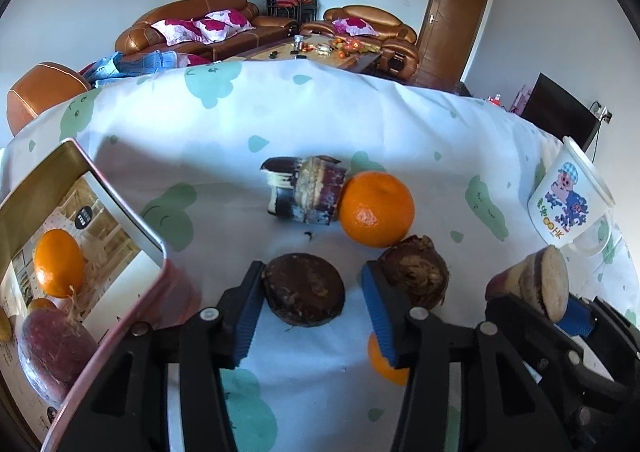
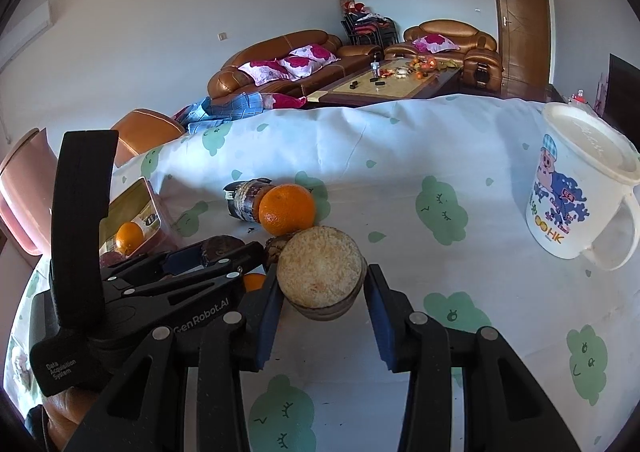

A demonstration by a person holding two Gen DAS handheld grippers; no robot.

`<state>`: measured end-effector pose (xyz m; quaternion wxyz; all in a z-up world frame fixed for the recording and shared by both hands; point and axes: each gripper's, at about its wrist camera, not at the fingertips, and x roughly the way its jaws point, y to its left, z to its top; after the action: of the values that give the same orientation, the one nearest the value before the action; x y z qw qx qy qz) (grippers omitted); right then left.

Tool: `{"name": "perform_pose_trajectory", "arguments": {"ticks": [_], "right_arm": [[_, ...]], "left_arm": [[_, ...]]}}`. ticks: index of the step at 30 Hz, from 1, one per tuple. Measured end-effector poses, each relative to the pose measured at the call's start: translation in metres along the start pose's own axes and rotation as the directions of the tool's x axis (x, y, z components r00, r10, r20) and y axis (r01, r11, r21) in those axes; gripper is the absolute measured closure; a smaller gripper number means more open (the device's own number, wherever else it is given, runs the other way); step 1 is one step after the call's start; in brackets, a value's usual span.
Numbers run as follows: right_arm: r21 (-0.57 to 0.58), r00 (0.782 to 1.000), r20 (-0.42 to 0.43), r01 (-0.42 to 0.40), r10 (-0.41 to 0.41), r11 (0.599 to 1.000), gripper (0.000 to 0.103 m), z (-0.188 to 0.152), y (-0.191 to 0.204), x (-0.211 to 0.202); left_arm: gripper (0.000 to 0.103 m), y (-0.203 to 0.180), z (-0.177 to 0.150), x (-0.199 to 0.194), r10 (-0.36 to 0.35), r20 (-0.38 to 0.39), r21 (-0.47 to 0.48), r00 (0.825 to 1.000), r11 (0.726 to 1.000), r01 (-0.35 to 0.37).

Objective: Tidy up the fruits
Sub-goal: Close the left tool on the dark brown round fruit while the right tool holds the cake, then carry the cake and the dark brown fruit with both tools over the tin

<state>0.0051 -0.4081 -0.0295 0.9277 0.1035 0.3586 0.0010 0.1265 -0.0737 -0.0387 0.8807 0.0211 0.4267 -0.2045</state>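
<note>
**A:** What does your left camera give you that the right one hides?

**B:** Your left gripper (image 1: pixel 312 300) stands wide, its left pad touching a dark round piece (image 1: pixel 304 294) that lies flat on the cloth (image 1: pixel 224 155); the right pad sits against a brown lump (image 1: pixel 414 272). Under that pad a small orange (image 1: pixel 382 362) peeks out. In the tin (image 1: pixel 132 211) at the cloth's left edge you see an orange (image 1: pixel 58 268) and a purplish root (image 1: pixel 52 352).

**A:** And the right camera?

**B:** Your right gripper (image 2: pixel 322 288) is wide too. A cut stub (image 2: pixel 322 272) with a pale, grainy face sits between the pads; the left pad looks to touch it, the right pad stands just apart. I cannot tell whether it rests on the cloth. Here the tin (image 2: pixel 136 203) is mostly hidden behind your left gripper.

**A:** Where is there room?

**B:** The big orange (image 1: pixel 376 207) touches a dark cane piece (image 1: pixel 304 191) near the cloth's middle. Bare cloth runs beyond them to the far edge, and between the stub and the mug (image 2: pixel 576 187) at the right edge. The two grippers sit side by side, close together.
</note>
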Motion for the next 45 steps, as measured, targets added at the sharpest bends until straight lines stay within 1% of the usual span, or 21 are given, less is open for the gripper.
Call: {"name": "perform_pose_trajectory", "arguments": {"ticks": [1,4,6,8,10,12,15,17,19,23,27,32,39,42,45], "right_arm": [[0.000,1.000,0.001,0.001,-0.001,1.000,0.060,0.000,0.000,0.000],[0.004,1.000,0.014,0.003,-0.003,1.000,0.060,0.000,-0.002,-0.004],[0.007,1.000,0.027,0.010,-0.010,1.000,0.060,0.001,-0.002,-0.006],[0.016,0.999,0.035,0.015,-0.015,1.000,0.060,0.001,-0.004,-0.007],[0.025,0.999,0.042,0.021,-0.023,0.999,0.060,0.002,-0.006,-0.008],[0.033,0.998,0.049,0.028,-0.029,0.999,0.060,0.003,-0.008,-0.008],[0.041,0.997,0.064,0.040,-0.042,0.998,0.060,0.003,-0.010,-0.010],[0.043,0.996,0.076,0.048,-0.052,0.998,0.060,0.003,-0.011,-0.011],[0.041,0.994,0.089,0.055,-0.058,0.998,0.060,0.004,-0.010,-0.012],[0.015,0.988,0.146,0.056,-0.057,0.998,0.060,0.002,-0.004,-0.021],[-0.029,0.976,0.203,0.086,-0.078,0.996,0.060,-0.002,0.009,-0.029],[-0.045,0.964,0.252,0.104,-0.090,0.994,0.060,-0.006,0.017,-0.036],[-0.040,0.959,0.260,0.125,-0.110,0.991,0.060,-0.011,0.025,-0.039],[-0.063,0.956,0.270,0.140,-0.118,0.988,0.060,-0.015,0.035,-0.041],[-0.092,0.953,0.280,0.147,-0.116,0.985,0.060,-0.017,0.051,-0.042]], "left_arm": [[0.051,0.000,0.000,0.000,-0.002,-0.001,0.000,1.000,1.000,0.002],[0.063,0.004,0.002,0.002,-0.032,-0.003,-0.021,0.999,0.999,0.032],[0.063,0.009,0.002,0.001,-0.052,-0.002,-0.043,0.999,0.998,0.052],[0.063,0.010,0.000,-0.002,-0.044,0.008,-0.050,0.999,0.998,0.045],[0.063,0.008,-0.003,-0.012,-0.037,0.054,-0.046,0.998,0.998,0.040],[0.063,0.004,-0.008,-0.024,-0.002,0.106,-0.027,0.994,1.000,0.005],[0.063,-0.003,-0.016,-0.040,0.052,0.161,0.010,0.986,0.998,-0.054],[0.063,-0.005,-0.021,-0.052,0.088,0.200,0.024,0.976,0.995,-0.094],[0.063,-0.004,-0.025,-0.063,0.106,0.227,0.027,0.968,0.993,-0.115],[0.063,0.002,-0.031,-0.080,0.170,0.280,0.039,0.945,0.981,-0.188],[0.063,0.015,-0.034,-0.091,0.188,0.294,0.013,0.937,0.979,-0.201],[0.063,0.029,-0.038,-0.104,0.226,0.329,0.001,0.917,0.971,-0.240],[0.063,0.051,-0.041,-0.115,0.249,0.349,-0.016,0.904,0.966,-0.259],[0.063,0.061,-0.042,-0.121,0.265,0.361,-0.024,0.894,0.961,-0.275],[0.063,0.073,-0.042,-0.125,0.271,0.365,-0.041,0.891,0.960,-0.276]]}}
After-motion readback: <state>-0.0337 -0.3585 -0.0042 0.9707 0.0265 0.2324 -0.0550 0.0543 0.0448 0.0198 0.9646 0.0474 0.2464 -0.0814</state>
